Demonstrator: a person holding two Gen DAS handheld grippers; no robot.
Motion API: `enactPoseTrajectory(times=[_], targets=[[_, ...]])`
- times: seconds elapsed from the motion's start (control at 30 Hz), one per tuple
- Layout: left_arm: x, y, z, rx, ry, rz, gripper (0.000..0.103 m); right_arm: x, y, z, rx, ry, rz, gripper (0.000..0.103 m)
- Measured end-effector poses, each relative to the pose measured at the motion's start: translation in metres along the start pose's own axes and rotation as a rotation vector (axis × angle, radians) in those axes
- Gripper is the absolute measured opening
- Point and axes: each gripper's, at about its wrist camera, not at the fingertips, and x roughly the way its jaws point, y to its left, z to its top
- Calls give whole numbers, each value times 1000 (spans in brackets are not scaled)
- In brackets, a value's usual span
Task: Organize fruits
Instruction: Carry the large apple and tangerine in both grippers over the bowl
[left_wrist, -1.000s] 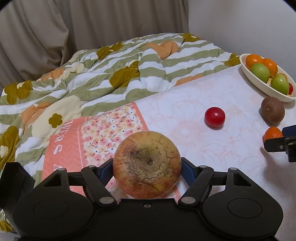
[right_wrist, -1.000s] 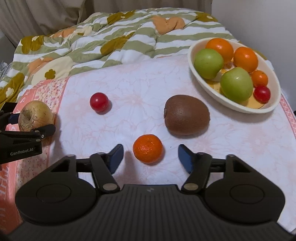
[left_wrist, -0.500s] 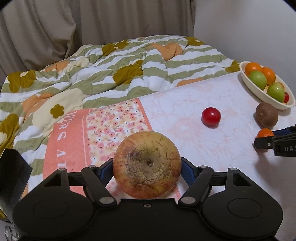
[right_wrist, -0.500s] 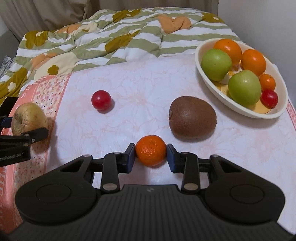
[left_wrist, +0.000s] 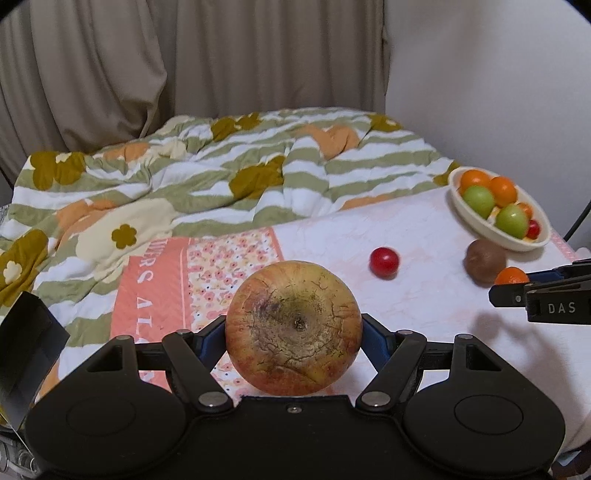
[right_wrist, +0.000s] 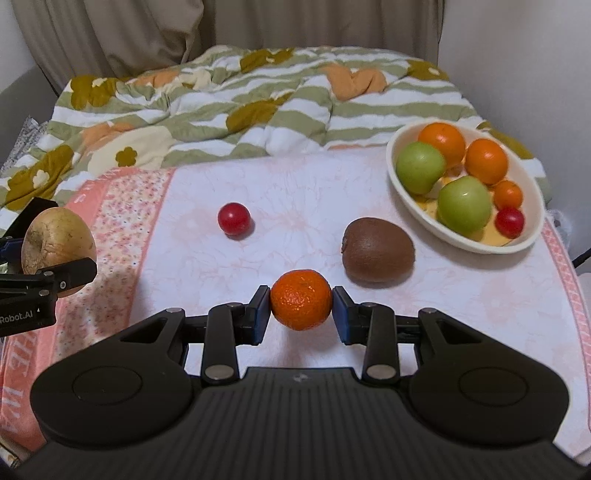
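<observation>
In the left wrist view the left gripper (left_wrist: 293, 334) clamps a round apple (left_wrist: 293, 326), its blue pads pressed to both flanks; the skin is mottled red-yellow, with cracked brown russet around the pit that faces the camera. Beyond lie a smooth red tomato (left_wrist: 385, 261), a fuzzy brown kiwi (left_wrist: 484, 260) and a cream oval bowl (left_wrist: 480, 225) on the pale floral sheet (left_wrist: 424, 314). In the right wrist view the right gripper (right_wrist: 301, 309) is closed on a dimpled orange mandarin (right_wrist: 301, 303), held clear of the sheet with its shadow beneath. Here the kiwi's long axis runs left to right, and the bowl's contents show fully: green apples, oranges, a small tomato
</observation>
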Motion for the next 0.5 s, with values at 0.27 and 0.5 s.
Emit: enactPoseTrajectory(times=[0.27,0.5], targets=[[-37,-24,1,12,-66,-51,77,-52,-17,-14,25,-57,-5,51],[-56,-54,6,17,-97,-90,77,-85,-48,-22,48,-94,-37,51]])
